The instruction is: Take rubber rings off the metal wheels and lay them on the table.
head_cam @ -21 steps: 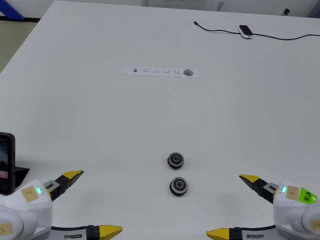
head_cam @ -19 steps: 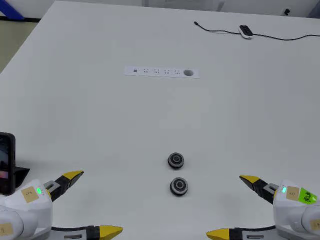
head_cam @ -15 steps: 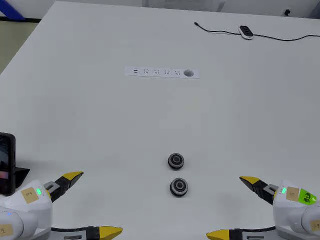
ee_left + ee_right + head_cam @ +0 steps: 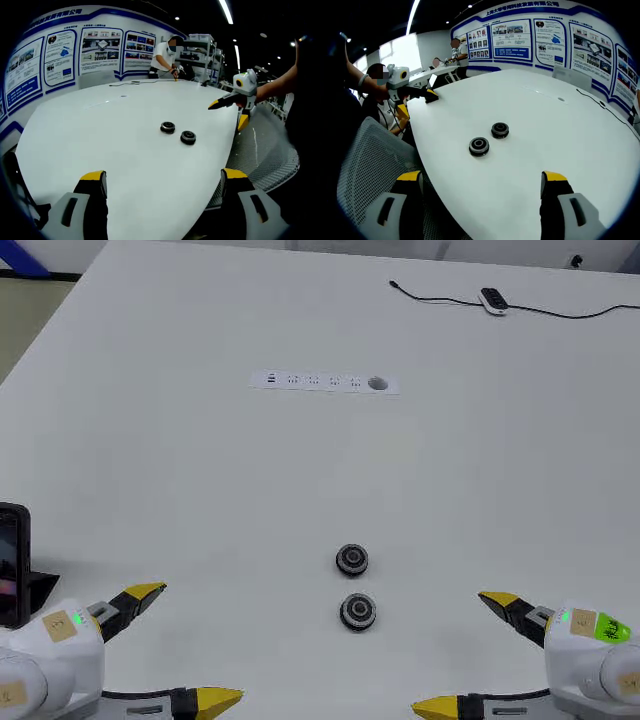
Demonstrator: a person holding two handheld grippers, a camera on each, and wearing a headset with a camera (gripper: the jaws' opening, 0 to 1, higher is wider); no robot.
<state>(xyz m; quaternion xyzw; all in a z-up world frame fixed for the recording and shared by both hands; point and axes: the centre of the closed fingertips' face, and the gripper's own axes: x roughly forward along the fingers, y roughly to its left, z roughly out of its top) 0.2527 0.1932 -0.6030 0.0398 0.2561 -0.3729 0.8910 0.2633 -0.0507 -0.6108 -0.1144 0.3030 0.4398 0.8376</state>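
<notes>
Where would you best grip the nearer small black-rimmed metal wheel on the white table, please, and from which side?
The nearer small black-rimmed metal wheel lies flat, hub up, low and round. So probably pinch across its outer rim, coming straight down from above with the jaws straddling opposite sides. The open right hand-held gripper seems well placed.

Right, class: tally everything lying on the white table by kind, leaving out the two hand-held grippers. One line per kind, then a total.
Small round black metal wheels with rubber rings: 2
Long white power strip: 1
Small white device on a thin black cable: 1
Dark phone on a black stand: 1
Total: 5
</notes>
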